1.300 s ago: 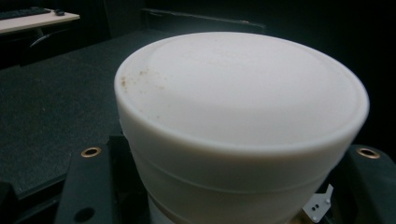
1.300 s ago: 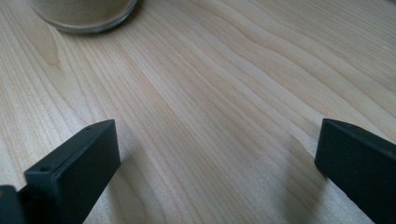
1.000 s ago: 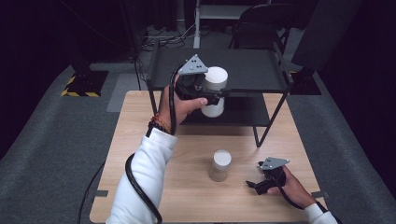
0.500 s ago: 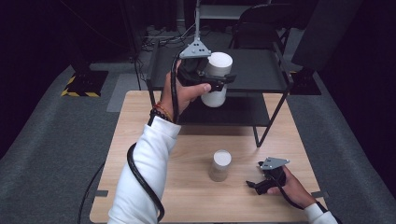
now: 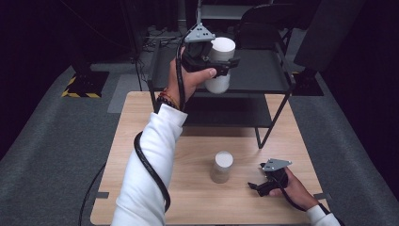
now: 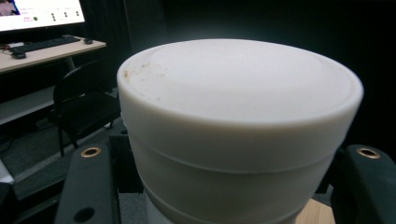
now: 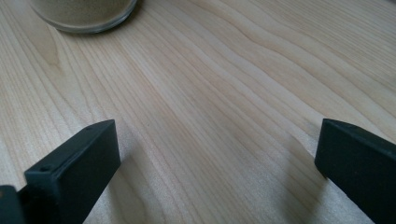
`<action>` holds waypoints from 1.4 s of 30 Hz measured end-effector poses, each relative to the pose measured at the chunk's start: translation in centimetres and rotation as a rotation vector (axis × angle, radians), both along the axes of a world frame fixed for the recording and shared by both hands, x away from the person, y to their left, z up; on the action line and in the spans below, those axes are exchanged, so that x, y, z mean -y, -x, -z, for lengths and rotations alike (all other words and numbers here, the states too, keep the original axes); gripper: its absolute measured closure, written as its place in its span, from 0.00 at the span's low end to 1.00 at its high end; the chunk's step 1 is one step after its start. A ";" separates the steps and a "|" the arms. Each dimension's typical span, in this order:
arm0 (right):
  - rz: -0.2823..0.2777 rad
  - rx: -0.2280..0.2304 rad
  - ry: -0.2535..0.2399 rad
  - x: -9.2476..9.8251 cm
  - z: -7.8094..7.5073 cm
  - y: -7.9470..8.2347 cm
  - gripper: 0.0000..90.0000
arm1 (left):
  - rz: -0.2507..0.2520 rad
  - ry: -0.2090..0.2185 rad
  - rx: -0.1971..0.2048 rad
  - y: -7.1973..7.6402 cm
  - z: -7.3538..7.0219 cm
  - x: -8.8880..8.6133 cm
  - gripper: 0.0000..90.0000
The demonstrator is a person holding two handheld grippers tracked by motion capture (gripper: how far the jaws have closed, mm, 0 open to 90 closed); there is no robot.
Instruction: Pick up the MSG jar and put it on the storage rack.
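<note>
left gripper (image 5: 221, 63) clamps white jar (image 6: 238, 135), speckled lid

You see a white jar (image 5: 219, 63) with faint brownish specks near one edge of its lid, clamped in the black left gripper (image 5: 225, 61), which carries a grey plate. Your sleeve (image 5: 150, 165) is white, its cable (image 5: 149, 170) black, and red and dark beads (image 5: 165, 99) band your wrist. The table (image 5: 141, 155) is pale wood with fine, wavy grain. On it stands a second jar (image 5: 221, 166), clear with tan contents under a white lid. Your right gripper (image 5: 256, 186) is black too, grey plate on top. The shelf (image 5: 263, 70) is dark grey with a black frame, the floor (image 5: 56, 141) is grey, and a yellow-and-black striped mark (image 5: 80, 92) lies on it.
</note>
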State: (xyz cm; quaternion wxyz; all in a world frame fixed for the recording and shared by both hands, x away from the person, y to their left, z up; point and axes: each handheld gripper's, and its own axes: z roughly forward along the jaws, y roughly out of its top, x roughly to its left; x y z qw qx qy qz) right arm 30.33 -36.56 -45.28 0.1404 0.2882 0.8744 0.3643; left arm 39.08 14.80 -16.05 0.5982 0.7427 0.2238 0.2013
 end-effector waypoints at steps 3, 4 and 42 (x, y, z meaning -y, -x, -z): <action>-0.001 0.000 0.000 0.0 0.0 0.0 0.00 | -0.011 -0.016 0.002 -0.7 -0.3 0.5 0.38; -0.001 0.000 0.000 0.0 0.0 0.0 0.00 | -0.013 -0.017 -0.001 -0.9 -0.4 0.5 0.38; -0.001 0.000 0.000 0.0 0.0 0.0 0.00 | -0.125 -0.040 -0.017 -1.8 0.7 0.8 0.04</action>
